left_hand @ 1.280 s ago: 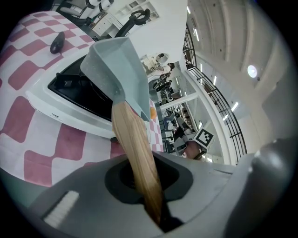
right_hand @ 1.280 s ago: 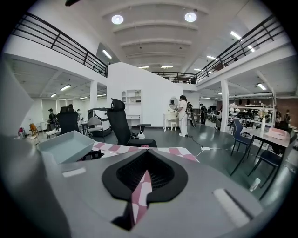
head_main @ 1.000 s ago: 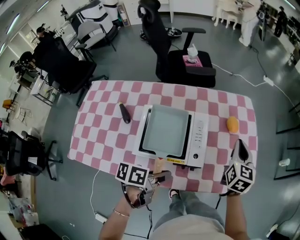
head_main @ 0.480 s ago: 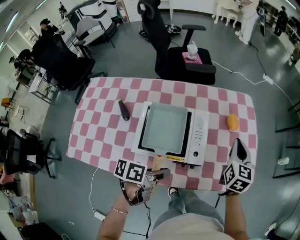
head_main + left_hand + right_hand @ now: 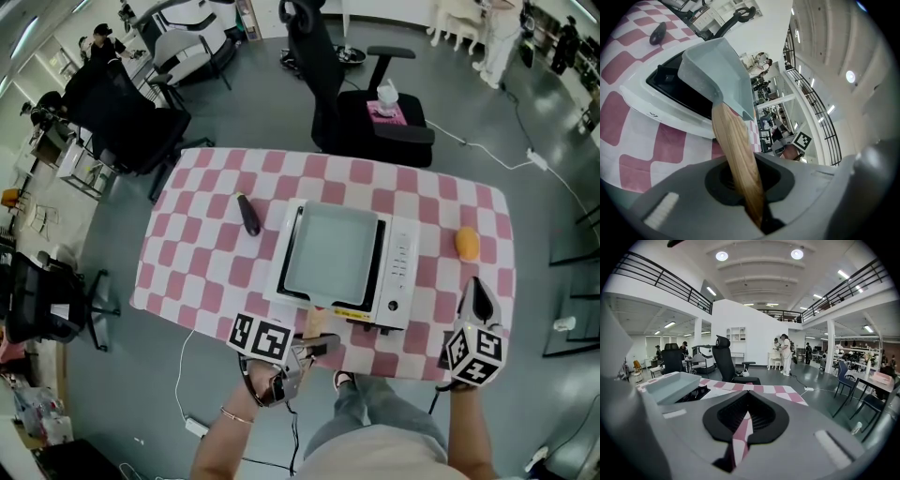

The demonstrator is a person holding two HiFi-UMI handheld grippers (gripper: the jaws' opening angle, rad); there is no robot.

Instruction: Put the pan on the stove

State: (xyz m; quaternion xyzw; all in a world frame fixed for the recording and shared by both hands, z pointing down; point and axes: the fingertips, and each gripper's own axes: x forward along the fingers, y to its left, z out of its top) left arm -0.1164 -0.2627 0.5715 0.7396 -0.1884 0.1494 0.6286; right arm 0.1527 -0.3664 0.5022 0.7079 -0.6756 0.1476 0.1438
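There is one table [image 5: 201, 273] here under a pink-and-white checked cloth, and one white stove [image 5: 404, 270] sits in the middle of it with its row of controls on the right side. One square grey pan [image 5: 333, 257] lies over the stove's black cooking plate and covers most of it, though from where I look I cannot tell whether its base is fully down. The pan's single wooden handle [image 5: 314, 323] sticks out over the near edge of the stove toward the person. There are two grippers. The left gripper [image 5: 319, 349] has its jaws pinched on the end of that handle, which runs straight between them. The right gripper [image 5: 479, 294] is over the table's near right corner, well away from the stove, with its jaws drawn almost together and nothing between them. Two loose things lie on the cloth: one black stick-like object [image 5: 248, 216] left of the stove and one orange object [image 5: 466, 244] to its right. One black office chair [image 5: 347, 98] stands just behind the table.
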